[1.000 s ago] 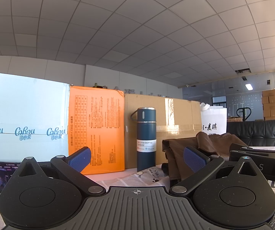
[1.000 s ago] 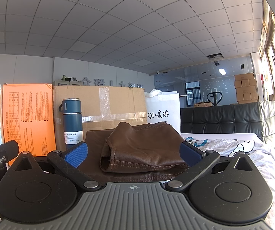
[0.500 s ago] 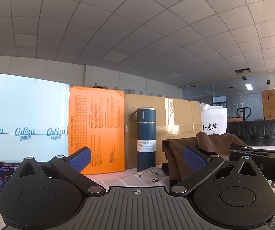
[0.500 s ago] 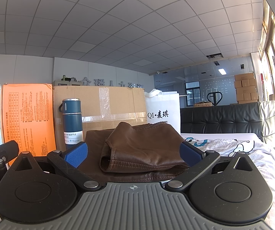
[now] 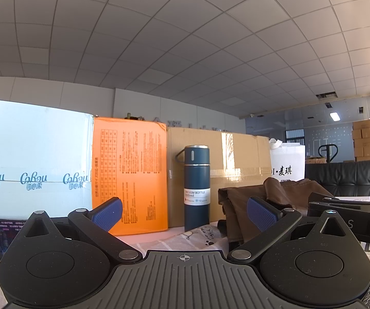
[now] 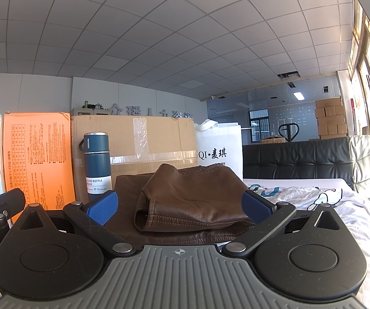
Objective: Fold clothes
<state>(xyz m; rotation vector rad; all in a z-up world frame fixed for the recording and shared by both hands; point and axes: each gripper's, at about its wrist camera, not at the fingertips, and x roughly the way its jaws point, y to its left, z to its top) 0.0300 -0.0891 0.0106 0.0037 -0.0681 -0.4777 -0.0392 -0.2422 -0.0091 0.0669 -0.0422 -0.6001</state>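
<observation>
A bed [image 6: 313,198] covered with a white cartoon-print sheet carries everything here, and a black padded headboard [image 6: 300,162] stands ahead and to the right of the right gripper [image 6: 179,207]. Along the far edge, beyond both grippers, a row of boxes stands upright: a white box [image 5: 33,164] ahead-left of the left gripper [image 5: 185,212], an orange box [image 5: 130,175] next to it, then a taped cardboard box [image 6: 143,144] and a white bag [image 6: 219,149] with printed characters. The brown leather garment [image 6: 192,200] lies in a bunched, partly folded heap directly ahead of the right gripper, its rolled hem facing the camera; from the left wrist view the same garment [image 5: 239,206] sits ahead and to the right of the left gripper. The right gripper is spread wide, blue pads on either side of the heap, and it seems to be just short of touching it, though the low angle makes that hard to judge. The left gripper is likewise spread wide and holds nothing. A dark blue vacuum bottle [image 5: 196,188] stands upright straight ahead of the left gripper, against the cardboard box and just left of the garment.
</observation>
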